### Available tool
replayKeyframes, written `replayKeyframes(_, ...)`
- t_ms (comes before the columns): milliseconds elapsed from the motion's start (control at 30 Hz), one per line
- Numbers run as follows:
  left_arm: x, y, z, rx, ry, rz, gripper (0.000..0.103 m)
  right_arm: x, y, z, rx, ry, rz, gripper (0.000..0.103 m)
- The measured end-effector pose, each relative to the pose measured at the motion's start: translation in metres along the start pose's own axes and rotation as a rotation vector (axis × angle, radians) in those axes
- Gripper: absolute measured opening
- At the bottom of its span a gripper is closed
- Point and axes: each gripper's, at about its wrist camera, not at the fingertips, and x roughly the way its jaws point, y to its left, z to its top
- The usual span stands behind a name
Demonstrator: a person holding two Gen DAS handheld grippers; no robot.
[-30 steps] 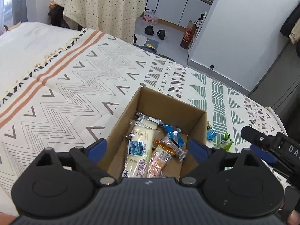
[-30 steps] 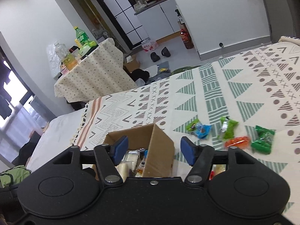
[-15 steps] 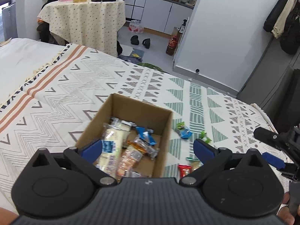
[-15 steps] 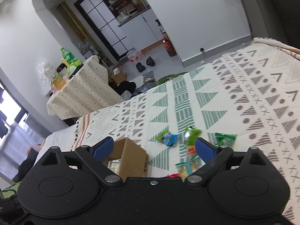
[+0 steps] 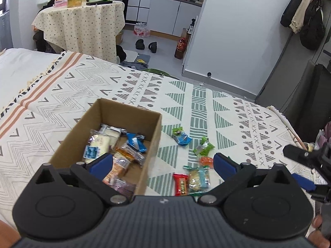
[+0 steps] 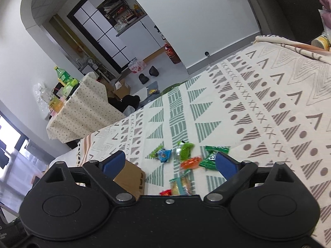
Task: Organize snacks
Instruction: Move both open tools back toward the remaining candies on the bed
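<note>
Cardboard — an open brown box [image 5: 115, 124] — sat on the cream bedspread with green and grey geometric print [image 5: 198, 107], already holding several wrapped snacks: a pale bread bar with a blue label [image 5: 95, 146], a blue packet [image 5: 135, 142] and an orange-wrapped one [image 5: 128, 153] among them. A second before, the left gripper [image 5: 162, 163] had hung right over the box; now it had drawn back and swung right, so the loose snacks beside the box showed between its blue pads, and the right gripper [image 6: 170, 163] had turned the same way. Both stood spread wide and empty. I judged a drop-off was finished and the next pick was being lined up.

Outside the box, near its right wall, lay the remaining pieces: a beige cracker pack with teal edges [image 5: 198, 178] touching a red wrapper [image 5: 181, 184], a green-and-blue packet [image 5: 181, 135], a lime-green sweet [image 5: 203, 146], a small orange packet [image 5: 205, 160] and a dark green wrapper [image 6: 213, 157] — all close together, well within reach.

Beyond the bed stood a round table under a dotted cream cloth [image 5: 82, 26] with bottles on it, white cabinets [image 5: 171, 16], dark slippers [image 5: 146, 45] on the grey floor and coats [image 5: 304, 12] hanging at the right.
</note>
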Motion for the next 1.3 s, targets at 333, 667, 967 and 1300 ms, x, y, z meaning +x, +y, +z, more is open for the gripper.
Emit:
replayKeyframes(333,0.009,-0.030,-0.012,-0.033,-0.021,-0.021,0.102,0.015,-0.038,-0.002,0.059,0.053,-0.010,0.091)
replayKeyframes(667,0.039,-0.054,-0.021,-0.060,0.021,-0.051,0.088,0.026,-0.061,0.001,0.147,0.061,0.025,0.075)
replayKeyframes(967,0.080,-0.061,-0.030,-0.101,0.123,-0.071,0.067,0.046,-0.075,0.003,0.189,0.090,0.021,0.071)
replayKeyframes(1300,0.126,-0.065,-0.037,-0.129,0.205,-0.061,0.060,0.072,-0.082,0.001,0.202,0.140,0.015,0.060)
